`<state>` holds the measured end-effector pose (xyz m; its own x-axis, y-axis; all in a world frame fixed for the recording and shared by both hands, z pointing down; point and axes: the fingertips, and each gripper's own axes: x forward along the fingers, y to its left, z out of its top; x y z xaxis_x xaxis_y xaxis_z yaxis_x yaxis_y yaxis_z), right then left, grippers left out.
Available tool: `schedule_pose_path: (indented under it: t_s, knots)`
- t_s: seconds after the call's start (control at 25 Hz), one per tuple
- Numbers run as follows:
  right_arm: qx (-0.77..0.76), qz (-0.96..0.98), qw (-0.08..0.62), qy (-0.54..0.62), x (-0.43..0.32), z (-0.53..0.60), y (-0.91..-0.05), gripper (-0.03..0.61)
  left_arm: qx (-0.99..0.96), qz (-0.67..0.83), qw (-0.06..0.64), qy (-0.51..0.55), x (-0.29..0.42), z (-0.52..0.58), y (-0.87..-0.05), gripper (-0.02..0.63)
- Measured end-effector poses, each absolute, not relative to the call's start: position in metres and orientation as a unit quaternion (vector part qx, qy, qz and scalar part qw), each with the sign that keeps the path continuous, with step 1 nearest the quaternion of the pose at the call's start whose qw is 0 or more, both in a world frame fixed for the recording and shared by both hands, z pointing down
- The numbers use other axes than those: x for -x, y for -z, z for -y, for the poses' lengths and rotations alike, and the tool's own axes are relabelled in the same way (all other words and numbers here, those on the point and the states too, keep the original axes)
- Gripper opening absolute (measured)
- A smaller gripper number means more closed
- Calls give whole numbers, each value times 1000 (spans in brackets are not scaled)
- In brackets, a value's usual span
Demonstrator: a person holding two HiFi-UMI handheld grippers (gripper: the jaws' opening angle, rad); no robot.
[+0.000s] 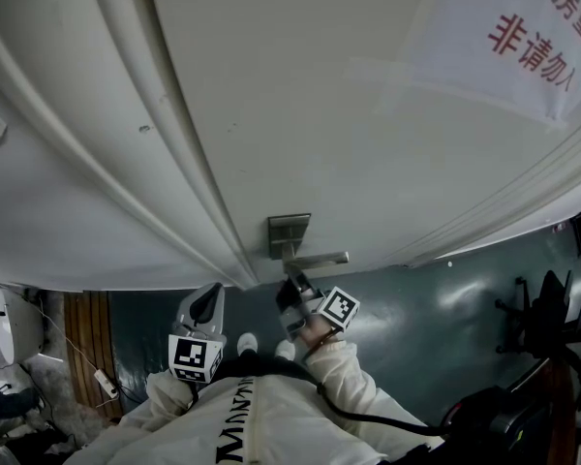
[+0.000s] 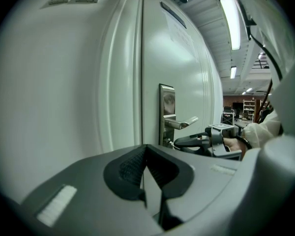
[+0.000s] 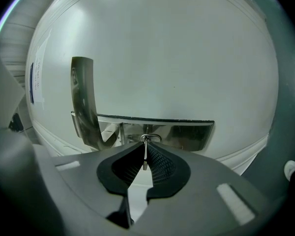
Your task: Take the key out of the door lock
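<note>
Gripping the key (image 3: 145,157): right tool (image 3: 145,147), pads narrowed onto the thin metal blade, which stands on edge between them with its ring at their tips.

Key location: seated in the lock plate (image 3: 83,95), below the lever handle (image 3: 157,128), on the white door (image 1: 320,114); not yet withdrawn.

Left tool (image 2: 146,151): pads together, nothing between them, held apart from the door, idle.

Step in hand, as judged: extraction. Recommended handling:
- Hold the pinch firm and square on the blade.
- Draw straight back along the keyway without twisting; a tilt would likely bind the key.
- Mind the hold: a pinch this close to the tips could slip off.
- Stay clear of the handle above.

View notes:
- Right gripper view: the only one to show the key in the pads.
- Left gripper view: side profile, with the right tool level beneath the handle and a ceiling light (image 2: 232,18) beyond.
- Head view: the only one to show both tools together, the person's pale sleeves (image 1: 353,366), and a red-lettered notice (image 1: 523,27) on the door.
</note>
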<state>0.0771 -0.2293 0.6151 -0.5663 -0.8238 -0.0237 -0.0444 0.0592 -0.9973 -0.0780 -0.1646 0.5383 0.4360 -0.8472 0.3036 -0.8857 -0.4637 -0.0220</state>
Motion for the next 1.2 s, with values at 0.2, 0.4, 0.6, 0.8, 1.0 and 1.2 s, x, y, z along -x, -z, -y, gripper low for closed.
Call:
schedule_pose_path:
  t_s: [0.2,0.4,0.6,0.8,1.0,1.2]
  knots:
    - [334,-653,323,598,-77,229,-615,25,-845,512,71,-138,77,163,-538,0]
    - [337,-652,321,598,-78,228,-615,25,-846,511,68,-135,74,162,-537,0]
    - [335,-650,325,600,-78,227,-614,25,-845,512,71,-137,74,160,-538,0]
    - [337,-647,328,601,-78,227,-614,23,-845,512,70,-137,74,159,-538,0]
    - [332,-651,328,599,-80,216,-614,23,-845,511,71,-137,74,159,-539,0]
    - [337,-657,318,594,-81,206,-614,23,-851,502,74,-138,67,155,-543,0]
